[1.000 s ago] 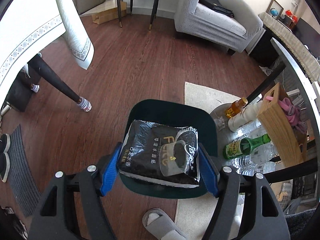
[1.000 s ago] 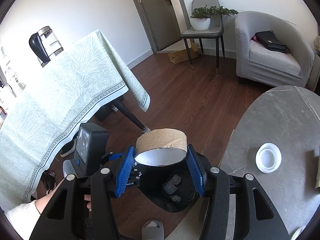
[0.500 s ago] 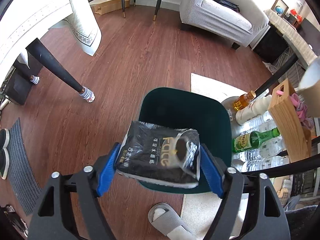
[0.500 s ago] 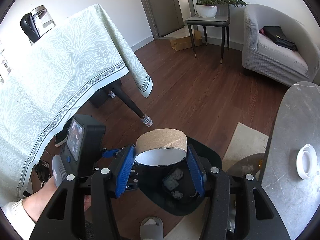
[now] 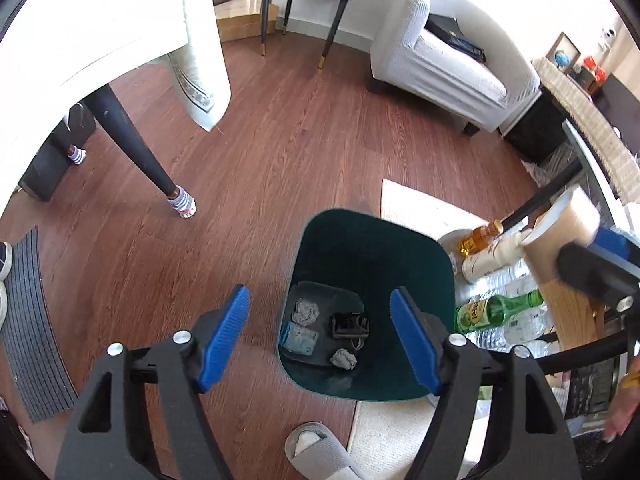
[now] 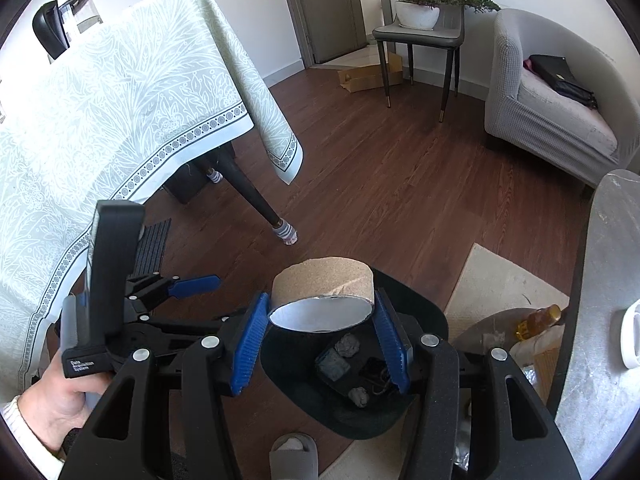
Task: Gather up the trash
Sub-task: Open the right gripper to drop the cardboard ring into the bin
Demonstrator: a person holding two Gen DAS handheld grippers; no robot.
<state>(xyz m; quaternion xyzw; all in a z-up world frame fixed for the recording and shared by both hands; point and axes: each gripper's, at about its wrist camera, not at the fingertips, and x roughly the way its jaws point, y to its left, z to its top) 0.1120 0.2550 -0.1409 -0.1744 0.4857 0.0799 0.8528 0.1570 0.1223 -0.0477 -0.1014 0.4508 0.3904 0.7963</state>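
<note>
1. The dark green plastic waste bin [image 5: 372, 264] stands on the brown wooden floor [image 5: 280, 140], its far right corner on the edge of a cream rug [image 5: 420, 204]. In it lie two grey crumpled paper balls [image 5: 306, 311], a light blue packet [image 5: 299, 337] and a small black object [image 5: 349, 325].
2. The left gripper [image 5: 320, 336] hovers above the bin with its blue-padded fingers [image 5: 224, 336] spread wide and nothing between them.
3. The right gripper [image 6: 320, 340] is clamped on a short round cork-brown tub with a white base [image 6: 323, 294], held tilted over the bin's near rim, its base facing the camera.
4. Just right of the bin lie a green glass bottle [image 5: 496, 312], an amber bottle [image 5: 478, 236], a cream bottle [image 5: 490, 264] and clear plastic bottles [image 5: 516, 328].
5. A grey slipper [image 5: 316, 452] sits on the floor in front of the bin.
6. A black table leg with a striped sock [image 5: 183, 206] stands well left of the bin.
</note>
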